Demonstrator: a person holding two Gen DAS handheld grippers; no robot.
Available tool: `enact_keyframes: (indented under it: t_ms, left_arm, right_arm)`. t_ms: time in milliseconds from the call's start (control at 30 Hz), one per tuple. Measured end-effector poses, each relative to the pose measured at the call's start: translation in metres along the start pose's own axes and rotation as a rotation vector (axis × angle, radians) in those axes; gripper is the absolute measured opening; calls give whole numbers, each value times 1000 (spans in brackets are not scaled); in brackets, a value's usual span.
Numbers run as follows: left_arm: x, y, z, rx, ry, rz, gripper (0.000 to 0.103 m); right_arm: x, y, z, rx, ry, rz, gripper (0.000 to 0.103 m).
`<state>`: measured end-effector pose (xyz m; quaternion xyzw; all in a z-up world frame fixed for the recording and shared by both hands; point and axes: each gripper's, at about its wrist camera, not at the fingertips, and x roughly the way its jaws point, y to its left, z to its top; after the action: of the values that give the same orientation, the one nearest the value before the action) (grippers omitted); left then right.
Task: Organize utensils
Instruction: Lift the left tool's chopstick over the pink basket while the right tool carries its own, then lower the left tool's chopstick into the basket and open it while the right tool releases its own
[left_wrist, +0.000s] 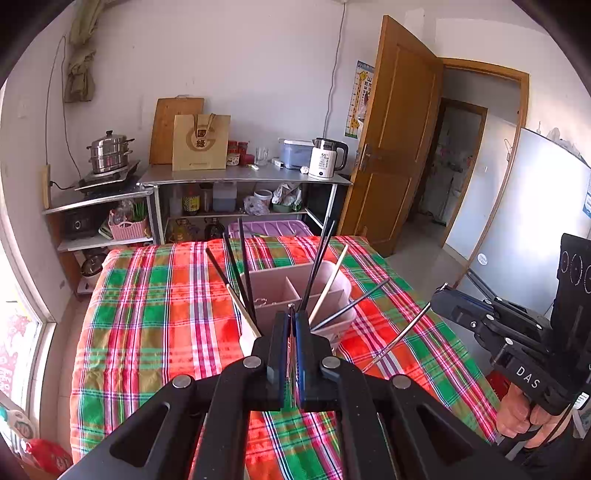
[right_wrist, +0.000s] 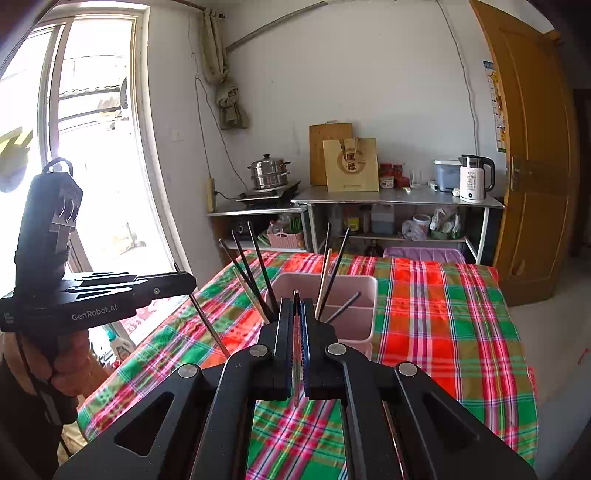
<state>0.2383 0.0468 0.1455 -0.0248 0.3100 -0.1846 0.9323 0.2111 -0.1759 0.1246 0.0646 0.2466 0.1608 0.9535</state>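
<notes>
A pale pink divided utensil holder (left_wrist: 271, 286) (right_wrist: 351, 325) stands on the plaid tablecloth (left_wrist: 166, 332) just beyond both grippers. Several black, wooden and metal chopsticks lean out of it. My left gripper (left_wrist: 291, 317) is shut, and a thin tip shows between its fingers. In the right wrist view the left gripper (right_wrist: 192, 282) grips a metal chopstick (right_wrist: 210, 325) that slants down toward the cloth. My right gripper (right_wrist: 296, 302) is shut on another thin metal chopstick (left_wrist: 399, 338). From the left wrist view the right gripper (left_wrist: 437, 297) hovers right of the holder.
A metal shelf unit (left_wrist: 243, 177) at the far wall carries a white kettle (left_wrist: 327, 158), a paper bag (left_wrist: 201, 142) and a steamer pot (left_wrist: 109, 151). A purple bin (left_wrist: 269, 229) sits behind the table. A wooden door (left_wrist: 399, 140) stands open on the right, and a window (right_wrist: 92, 147) is on the left.
</notes>
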Motion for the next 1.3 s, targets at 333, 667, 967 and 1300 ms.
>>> enact_keyframes:
  t_ms: [333, 667, 967, 1300]
  left_arm:
    - [5, 4, 55, 4, -62, 25, 3]
    - [42, 16, 66, 6, -50, 25, 3]
    - [76, 25, 38, -8, 8, 1, 3]
    - [109, 27, 10, -5, 98, 16, 4]
  right_arm:
    - [15, 5, 41, -7, -69, 15, 3]
    - [48, 3, 47, -15, -63, -7, 3]
    - [75, -7, 20, 5, 15, -13, 3]
    - [97, -9, -4, 11, 108, -17, 3]
